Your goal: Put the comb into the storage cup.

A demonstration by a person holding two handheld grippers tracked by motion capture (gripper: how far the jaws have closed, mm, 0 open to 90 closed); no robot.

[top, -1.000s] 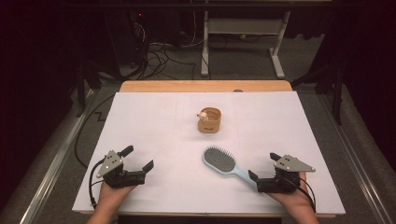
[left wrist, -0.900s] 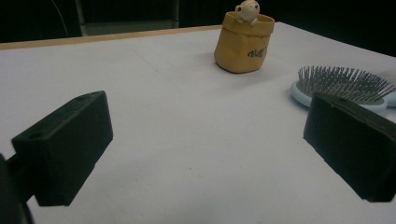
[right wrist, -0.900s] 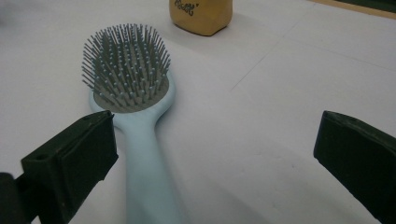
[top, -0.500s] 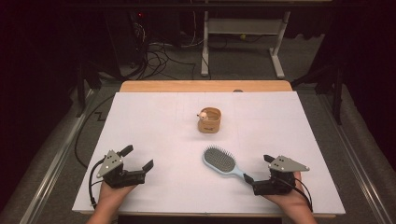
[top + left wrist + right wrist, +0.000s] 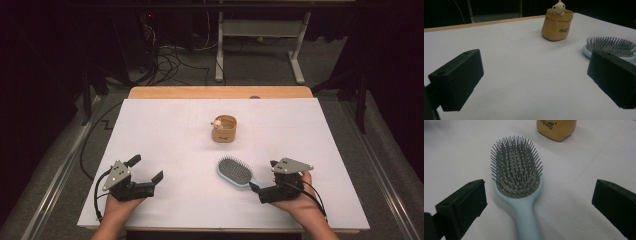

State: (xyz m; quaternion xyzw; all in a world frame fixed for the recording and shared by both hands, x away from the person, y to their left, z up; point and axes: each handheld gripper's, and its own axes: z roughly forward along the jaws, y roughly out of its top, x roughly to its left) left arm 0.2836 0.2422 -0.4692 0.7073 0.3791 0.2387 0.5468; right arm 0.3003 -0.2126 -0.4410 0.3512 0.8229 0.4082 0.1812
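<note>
A light-blue hairbrush (image 5: 234,171) lies bristles up on the white table cover (image 5: 175,125), its handle (image 5: 525,220) pointing at my right gripper (image 5: 264,176). That gripper (image 5: 540,195) is open, one jaw on each side of the handle and neither touching it. Farther back stands a small yellow pouch-shaped holder (image 5: 223,130) with a little figurine on its rim (image 5: 558,7). Near the front left edge my left gripper (image 5: 146,169) rests open with nothing but bare cover between its jaws (image 5: 534,77). From there the holder (image 5: 557,25) and the brush (image 5: 610,46) sit ahead to the right.
A strip of the wooden tabletop (image 5: 220,92) shows past the cover's far edge. Beyond it, on the dark floor, are cables (image 5: 170,60) and a white metal frame (image 5: 260,30). A metal rail (image 5: 55,180) runs along the table's left side.
My right gripper has moved left and forward, so its jaws now straddle the brush handle. The brush, the holder and the left gripper have stayed put.
</note>
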